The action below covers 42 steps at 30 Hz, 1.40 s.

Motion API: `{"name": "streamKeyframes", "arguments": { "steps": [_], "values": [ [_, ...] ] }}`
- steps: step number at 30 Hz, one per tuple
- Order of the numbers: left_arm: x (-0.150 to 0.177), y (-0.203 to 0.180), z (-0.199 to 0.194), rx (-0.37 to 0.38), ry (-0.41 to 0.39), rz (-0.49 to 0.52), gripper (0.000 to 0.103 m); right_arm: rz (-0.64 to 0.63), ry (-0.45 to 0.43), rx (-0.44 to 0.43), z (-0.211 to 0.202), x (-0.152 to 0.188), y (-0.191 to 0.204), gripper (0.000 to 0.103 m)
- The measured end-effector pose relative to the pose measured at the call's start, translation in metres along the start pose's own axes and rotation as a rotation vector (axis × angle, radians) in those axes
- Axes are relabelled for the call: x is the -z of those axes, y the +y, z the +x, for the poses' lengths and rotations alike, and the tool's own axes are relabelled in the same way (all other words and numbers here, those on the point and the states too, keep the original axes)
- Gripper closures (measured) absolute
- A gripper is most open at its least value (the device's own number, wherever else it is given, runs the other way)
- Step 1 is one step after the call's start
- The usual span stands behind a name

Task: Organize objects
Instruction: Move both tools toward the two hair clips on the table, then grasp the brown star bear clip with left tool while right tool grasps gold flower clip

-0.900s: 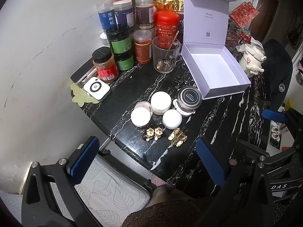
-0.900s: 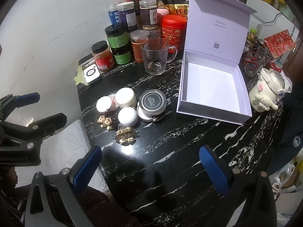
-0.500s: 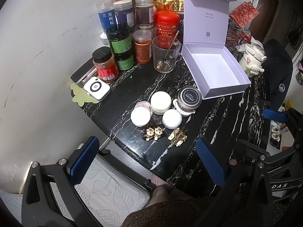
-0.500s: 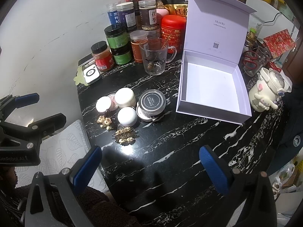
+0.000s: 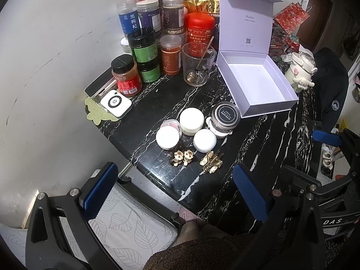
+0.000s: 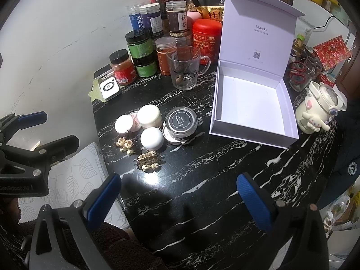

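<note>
Hovering wide open and empty above the black marble table [image 6: 202, 180]: left gripper [image 5: 175, 191], right gripper [image 6: 177, 193]. Sitting open nearby: lavender gift box [image 6: 249, 103], cosmetic jars [image 6: 149, 115] beside it.

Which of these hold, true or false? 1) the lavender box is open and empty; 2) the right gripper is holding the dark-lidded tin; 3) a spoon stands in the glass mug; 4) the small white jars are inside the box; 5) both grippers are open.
1) True: the lavender box has its lid up and nothing inside.
2) False: the right gripper holds nothing; the dark-lidded tin sits on the table.
3) True: a spoon leans in the glass mug.
4) False: the white jars sit on the table left of the box, outside it.
5) True: the left gripper and the right both have their jaws wide apart.
</note>
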<state>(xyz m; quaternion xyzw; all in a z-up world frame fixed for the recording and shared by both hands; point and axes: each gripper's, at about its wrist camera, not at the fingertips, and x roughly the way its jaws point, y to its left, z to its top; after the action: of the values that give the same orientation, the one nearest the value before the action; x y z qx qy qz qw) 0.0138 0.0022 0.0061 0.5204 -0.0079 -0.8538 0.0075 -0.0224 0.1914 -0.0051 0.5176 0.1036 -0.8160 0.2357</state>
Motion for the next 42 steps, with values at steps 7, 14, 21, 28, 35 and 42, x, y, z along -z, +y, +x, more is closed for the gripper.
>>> {"name": "streamKeyframes", "arguments": {
  "steps": [7,14,21,28,35,42],
  "values": [
    [0.001,0.001,0.0,0.0,0.001,0.0,0.0,-0.003,0.0,-0.004,-0.001,0.001,0.002,0.0],
    [0.015,0.004,0.002,0.003,0.026,-0.029,0.0,-0.015,0.006,-0.023,0.001,0.009,0.007,0.0],
    [0.028,0.008,0.014,-0.001,0.06,-0.074,0.0,-0.039,0.022,-0.068,0.014,0.021,0.008,0.0],
    [0.045,0.013,0.03,-0.01,0.066,-0.121,0.0,-0.072,0.012,-0.107,0.036,0.034,0.014,0.0],
    [0.051,0.017,0.052,0.019,0.047,-0.138,0.0,-0.114,-0.007,-0.101,0.061,0.035,0.022,0.0],
    [0.047,0.024,0.083,0.05,0.05,-0.16,0.0,-0.133,-0.014,-0.121,0.086,0.034,0.028,0.0]
  ]
}}
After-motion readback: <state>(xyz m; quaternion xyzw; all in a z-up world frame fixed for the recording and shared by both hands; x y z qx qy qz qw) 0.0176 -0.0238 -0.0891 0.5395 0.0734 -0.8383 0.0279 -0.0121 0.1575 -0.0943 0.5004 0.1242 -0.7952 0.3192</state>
